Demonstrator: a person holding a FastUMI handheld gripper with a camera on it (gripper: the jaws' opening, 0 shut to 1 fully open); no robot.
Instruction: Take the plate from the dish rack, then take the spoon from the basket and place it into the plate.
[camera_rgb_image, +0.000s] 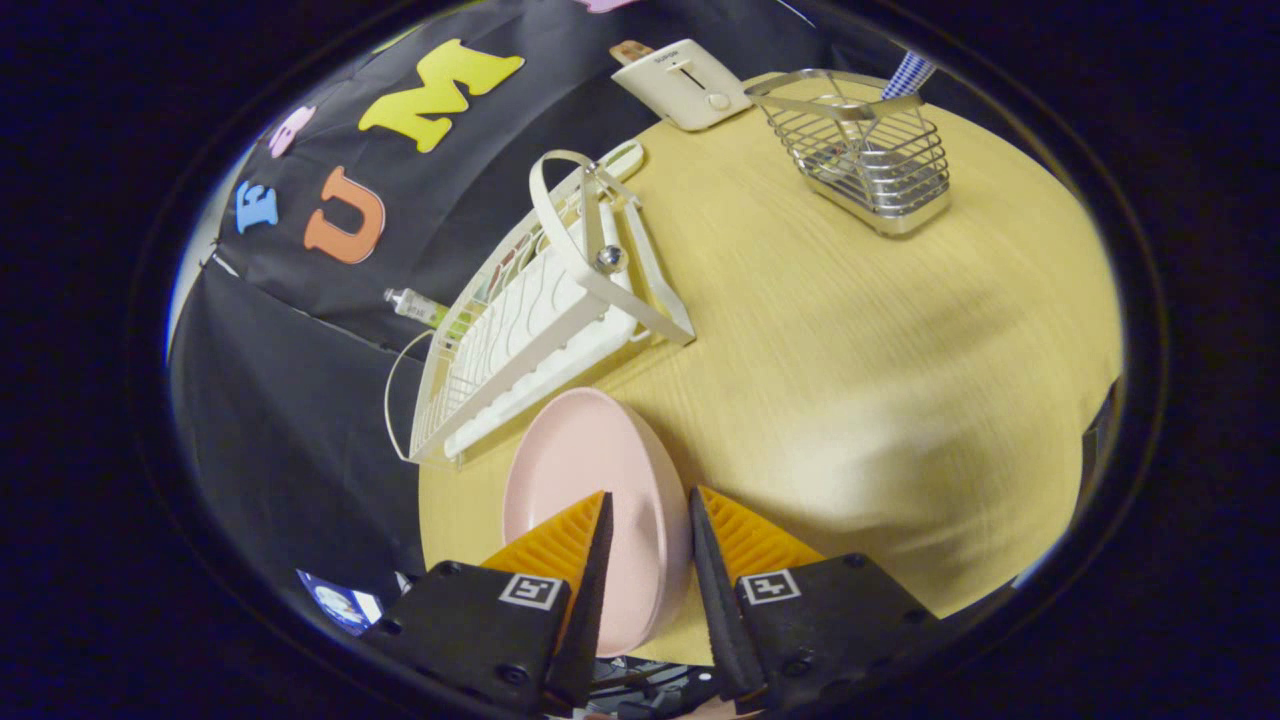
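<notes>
The plate (590, 480) sits gripped by its near rim between the fingers (648, 545), which pinch it narrowly; it is out of the rack (520, 320) and just beside it, low over the surface (850, 350). The spoon (908, 72) stands in the basket (865, 150) well beyond, ahead and right. A toaster (685, 85) sits near the wall.

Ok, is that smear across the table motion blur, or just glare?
Gripper view: the table wood grain looks streaked, likely motion blur plus soft glare; fisheye bends the dish rack; the plate between the hand-held gripper fingers stays fairly sharp.
</notes>
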